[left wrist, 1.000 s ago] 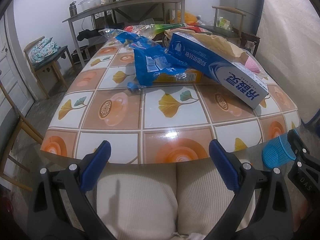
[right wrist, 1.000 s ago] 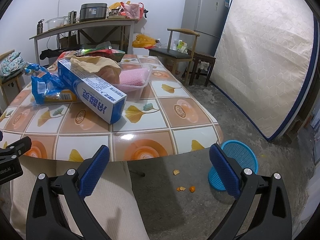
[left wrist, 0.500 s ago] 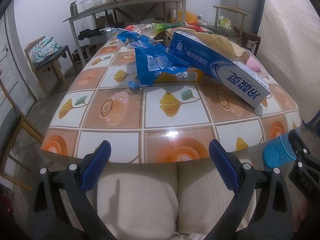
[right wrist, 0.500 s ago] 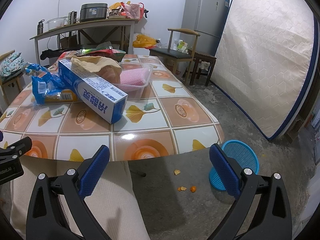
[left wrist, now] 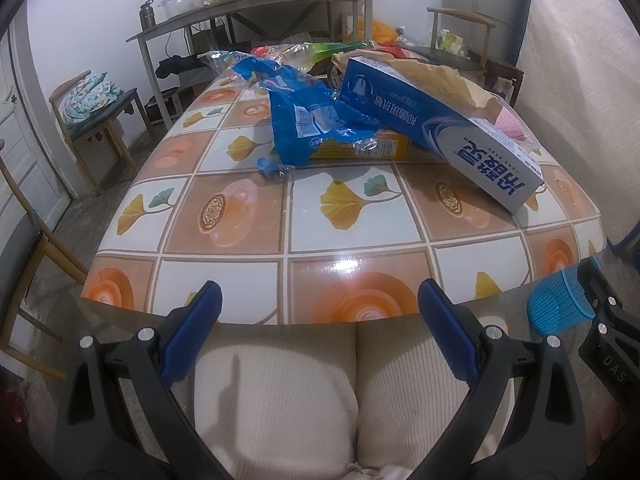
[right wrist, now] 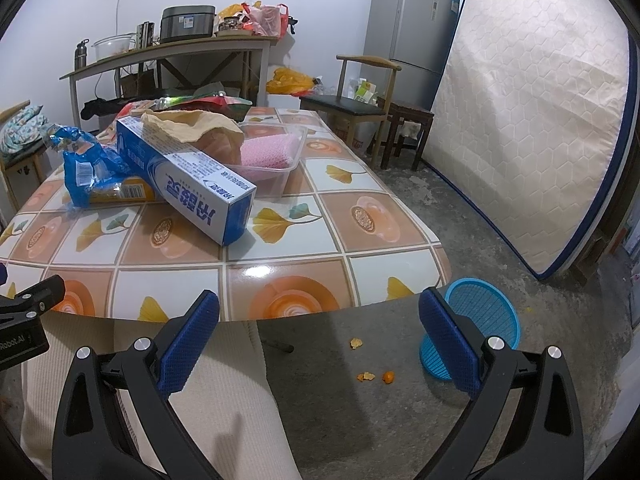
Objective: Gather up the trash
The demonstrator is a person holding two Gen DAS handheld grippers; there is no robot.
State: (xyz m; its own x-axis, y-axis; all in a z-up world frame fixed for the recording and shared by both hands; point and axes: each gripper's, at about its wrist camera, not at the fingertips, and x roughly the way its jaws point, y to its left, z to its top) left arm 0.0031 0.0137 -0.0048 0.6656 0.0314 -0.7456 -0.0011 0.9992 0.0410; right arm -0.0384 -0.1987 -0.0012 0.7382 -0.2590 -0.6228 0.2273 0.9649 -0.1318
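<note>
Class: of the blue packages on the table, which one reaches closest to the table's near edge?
The long blue and white box: its printed end juts toward the near edge, while the crumpled blue bag lies farther back.

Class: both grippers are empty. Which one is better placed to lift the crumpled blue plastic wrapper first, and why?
Probably the left gripper: the crumpled blue plastic wrapper lies nearly straight ahead of it, while for the right gripper it sits far left, beyond the long blue-and-white box.

a crumpled blue wrapper is lying mid-table, touching a long blue box that is resting tilted toward the right edge.
</note>
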